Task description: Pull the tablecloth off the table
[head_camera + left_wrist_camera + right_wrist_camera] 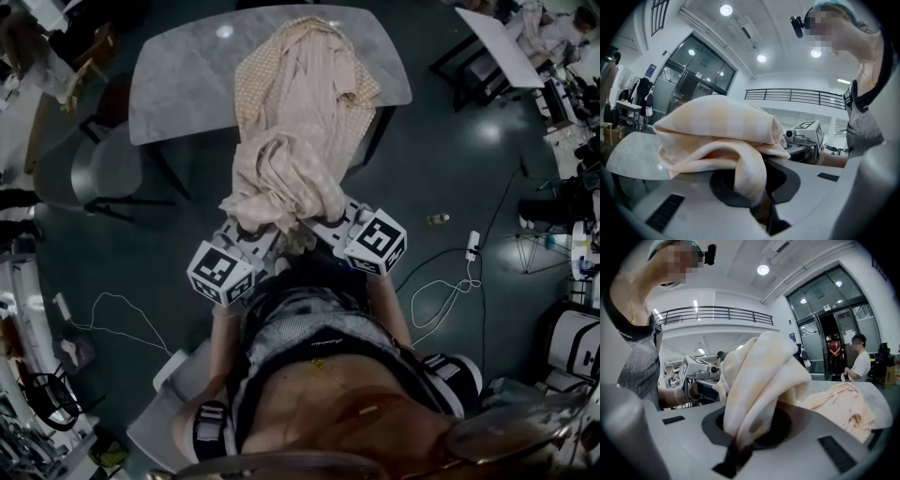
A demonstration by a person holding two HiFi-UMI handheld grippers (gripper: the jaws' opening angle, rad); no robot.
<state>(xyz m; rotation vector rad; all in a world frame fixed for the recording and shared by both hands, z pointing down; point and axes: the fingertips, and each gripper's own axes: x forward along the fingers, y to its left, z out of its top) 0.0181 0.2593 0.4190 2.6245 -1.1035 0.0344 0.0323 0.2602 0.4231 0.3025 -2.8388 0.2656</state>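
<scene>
A peach checked tablecloth (300,122) lies bunched in a strip across the grey marble table (178,80) and hangs off its near edge in a thick wad. My left gripper (251,246) is shut on the wad's left end, where folds of the tablecloth (722,136) drape over its jaws. My right gripper (333,230) is shut on the right end, with the tablecloth (759,380) pinched between its jaws. Both grippers sit side by side just off the table's near edge, in front of the person's body.
A grey chair (94,173) stands left of the table. Cables (450,291) and a power strip (472,246) lie on the dark floor at right. Another table (497,47) stands at back right. A seated person (855,364) is beyond the table.
</scene>
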